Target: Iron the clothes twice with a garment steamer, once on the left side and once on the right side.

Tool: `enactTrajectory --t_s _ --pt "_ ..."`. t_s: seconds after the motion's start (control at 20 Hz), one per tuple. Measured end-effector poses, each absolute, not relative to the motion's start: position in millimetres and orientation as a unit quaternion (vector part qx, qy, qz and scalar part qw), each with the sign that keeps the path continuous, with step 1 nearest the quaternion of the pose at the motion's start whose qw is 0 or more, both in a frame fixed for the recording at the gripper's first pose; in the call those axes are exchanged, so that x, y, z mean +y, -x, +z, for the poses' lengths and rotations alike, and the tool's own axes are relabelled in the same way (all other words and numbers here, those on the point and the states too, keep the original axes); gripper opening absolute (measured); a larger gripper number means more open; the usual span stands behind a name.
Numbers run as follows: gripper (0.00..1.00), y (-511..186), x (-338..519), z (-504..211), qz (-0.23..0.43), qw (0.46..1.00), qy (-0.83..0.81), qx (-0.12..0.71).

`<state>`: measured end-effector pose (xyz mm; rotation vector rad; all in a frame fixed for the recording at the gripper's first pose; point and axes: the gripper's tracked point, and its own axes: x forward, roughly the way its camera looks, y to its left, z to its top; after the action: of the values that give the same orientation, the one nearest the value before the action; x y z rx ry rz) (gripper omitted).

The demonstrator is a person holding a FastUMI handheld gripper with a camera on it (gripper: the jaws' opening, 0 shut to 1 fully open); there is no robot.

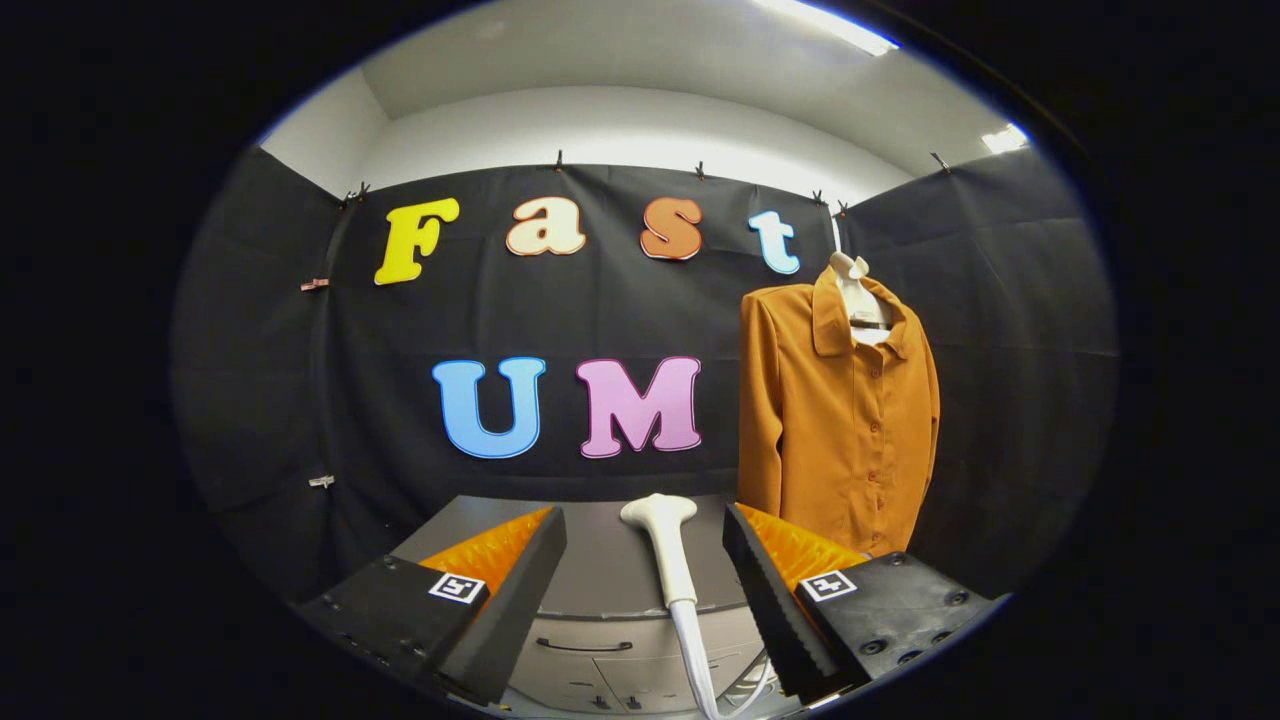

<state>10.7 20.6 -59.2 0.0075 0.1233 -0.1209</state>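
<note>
Seen from the gripper view: claw [645, 560] spread wide, holding nothing. Left finger [505, 600] and right finger [775, 600] black on the outside, orange and bumpy on the inner faces, each with a small black-and-white square tag on its base.

Between the two fingers, touching neither: white steamer [668, 545], standing upright, rounded head on top, thin handle going down. White hose [700, 665] running down from the handle, low between the fingers.

Under and behind the steamer: grey cabinet [600, 570] with a flat top. Drawer front with a dark curved handle [570, 646] low down, near the left finger.

Beyond the right finger, up and to the right: brown-orange shirt [835, 420] hanging on a white hanger [860, 300]. Collar open at the top, row of buttons down the front, long sleeves hanging straight down on both sides. Bottom hem of the shirt just above the right finger. Shirt well apart from the steamer.

Behind everything: black cloth wall [300, 400], held up with little clips along the top edge. Above the cloth: white wall and ceiling with bright strip lights [830, 25].
</note>
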Motion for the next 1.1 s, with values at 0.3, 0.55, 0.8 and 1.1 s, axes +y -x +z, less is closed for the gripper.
enactTrajectory --t_s 0.3,0.55,0.8,1.1 --pt "0.99 -71 -2 -106 -0.037 0.992 -0.012 0.121" --pt "0.97 -124 -9 -151 -0.01 0.984 -0.011 0.176" --pt "0.97 -158 -9 -187 -0.002 0.975 -0.001 0.223" --pt "0.92 -172 -21 -237 -0.019 0.953 0.002 0.301"
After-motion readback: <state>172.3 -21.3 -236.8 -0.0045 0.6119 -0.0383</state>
